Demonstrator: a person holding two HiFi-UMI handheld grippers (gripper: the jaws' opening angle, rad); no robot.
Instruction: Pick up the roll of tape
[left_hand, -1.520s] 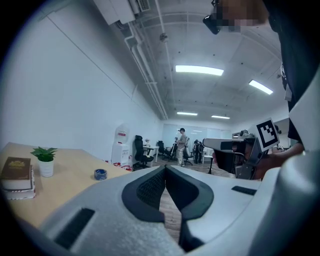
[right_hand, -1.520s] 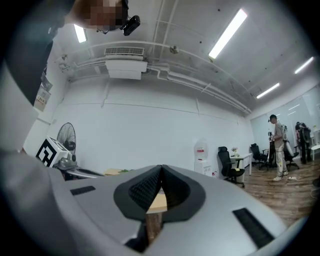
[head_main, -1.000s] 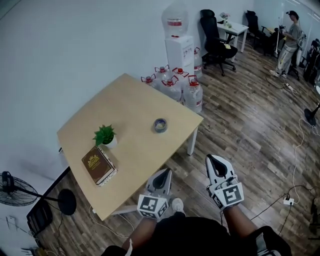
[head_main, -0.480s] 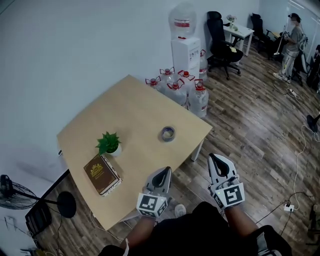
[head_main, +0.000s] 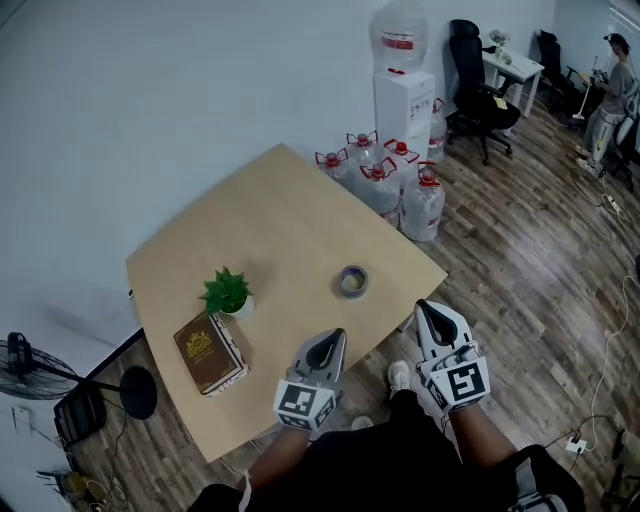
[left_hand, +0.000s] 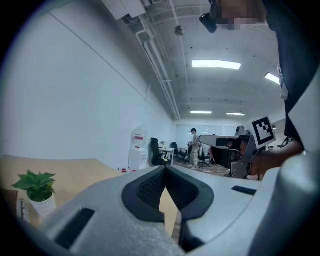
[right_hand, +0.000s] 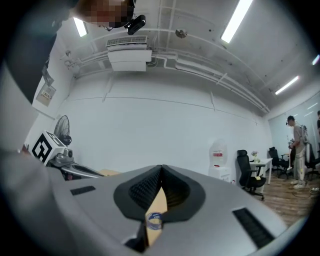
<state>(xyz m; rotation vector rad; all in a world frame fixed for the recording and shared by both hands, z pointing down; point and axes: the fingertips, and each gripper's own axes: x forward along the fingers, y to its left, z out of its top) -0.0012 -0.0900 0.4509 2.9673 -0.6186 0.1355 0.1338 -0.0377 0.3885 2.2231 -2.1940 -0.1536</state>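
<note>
The roll of tape (head_main: 352, 281) lies flat on the light wooden table (head_main: 260, 210), near its front right edge. In the right gripper view the roll of tape (right_hand: 154, 220) shows small and far off through the slit below the closed tips. My left gripper (head_main: 329, 337) hovers over the table's near edge, short of the roll, with its jaws shut and empty; its tips meet in the left gripper view (left_hand: 165, 167). My right gripper (head_main: 427, 305) is off the table's right corner, over the floor, shut (right_hand: 161, 167) on nothing. Both point roughly level toward the table.
A small potted plant (head_main: 227, 293) and a brown book (head_main: 208, 352) sit on the table's left part. Several water bottles (head_main: 380, 180) and a water dispenser (head_main: 403, 90) stand behind the table. A fan (head_main: 25, 365) is on the floor at left. An office chair (head_main: 478, 75) and a person (head_main: 612, 95) are far right.
Both grippers have come forward toward the table; the left now reaches over its near edge. The tape and table sit closer and lower in the head view. Jaws stayed shut.
</note>
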